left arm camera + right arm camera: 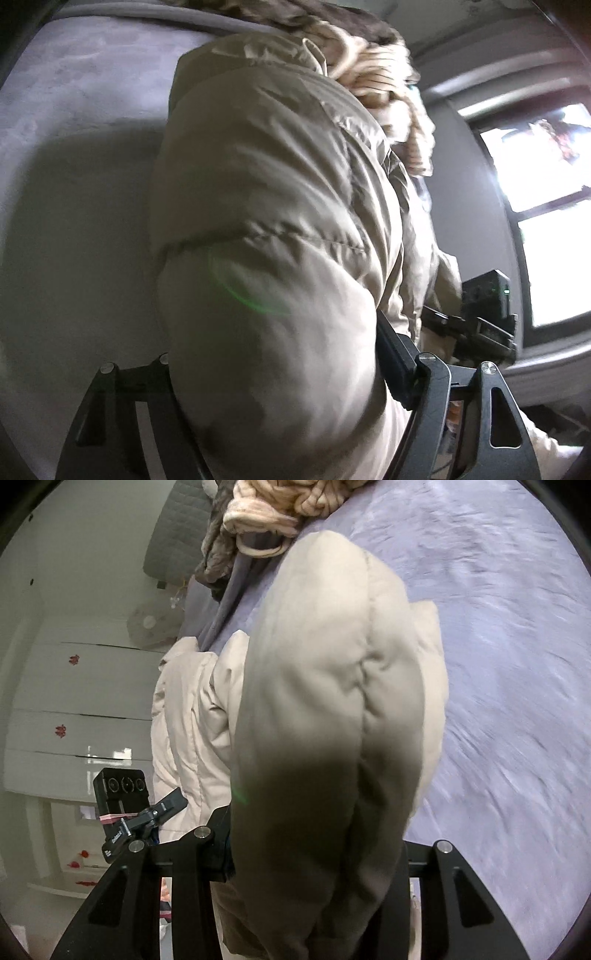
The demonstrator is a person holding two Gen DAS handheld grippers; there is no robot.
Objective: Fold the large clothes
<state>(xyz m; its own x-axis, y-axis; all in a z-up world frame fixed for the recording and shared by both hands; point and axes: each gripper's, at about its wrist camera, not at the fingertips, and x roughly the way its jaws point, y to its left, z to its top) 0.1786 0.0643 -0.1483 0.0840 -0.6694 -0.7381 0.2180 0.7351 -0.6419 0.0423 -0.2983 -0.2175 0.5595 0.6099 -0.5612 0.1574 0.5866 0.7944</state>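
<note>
A puffy beige quilted jacket fills the left wrist view and bulges up between the fingers of my left gripper, which is shut on a thick fold of it. The left finger is mostly hidden behind the fabric. In the right wrist view the same jacket rises in a padded roll from my right gripper, shut on it too. The jacket hangs lifted above the lilac bed cover. The other gripper's body shows at each view's side.
A heap of cream chunky-knit and brown clothes lies at the far end of the bed. A bright window stands to the right in the left wrist view. White drawers line the wall beside the bed.
</note>
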